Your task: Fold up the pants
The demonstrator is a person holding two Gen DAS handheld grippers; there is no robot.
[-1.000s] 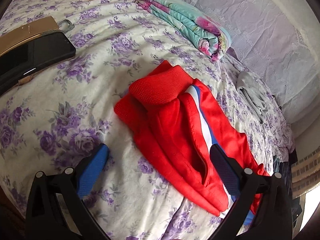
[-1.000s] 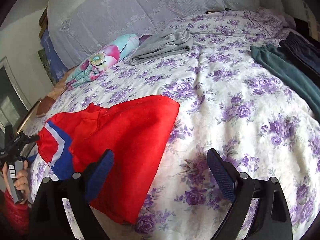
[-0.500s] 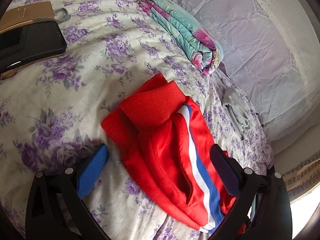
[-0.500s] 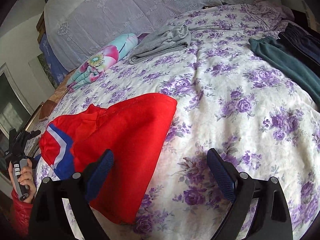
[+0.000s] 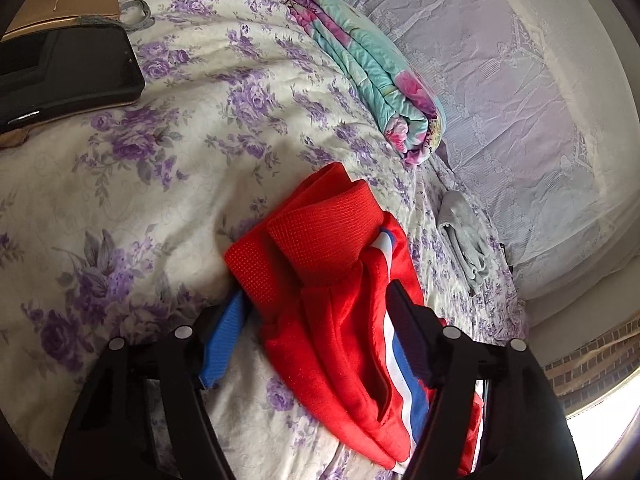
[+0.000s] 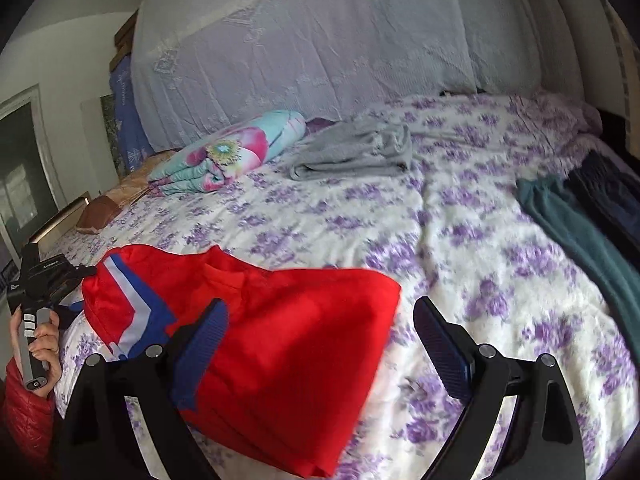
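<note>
The red pants [image 5: 340,320] with a white and blue stripe lie bunched on the flowered bed [image 5: 120,200]. The left gripper [image 5: 316,320] straddles their ribbed cuffs, its jaws closing but not yet pressing. The right gripper [image 6: 320,332] hovers released above the pants' far end [image 6: 300,340].

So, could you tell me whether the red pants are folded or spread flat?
Folded: the red pants lie doubled in layers, ribbed cuffs stacked at one end.
</note>
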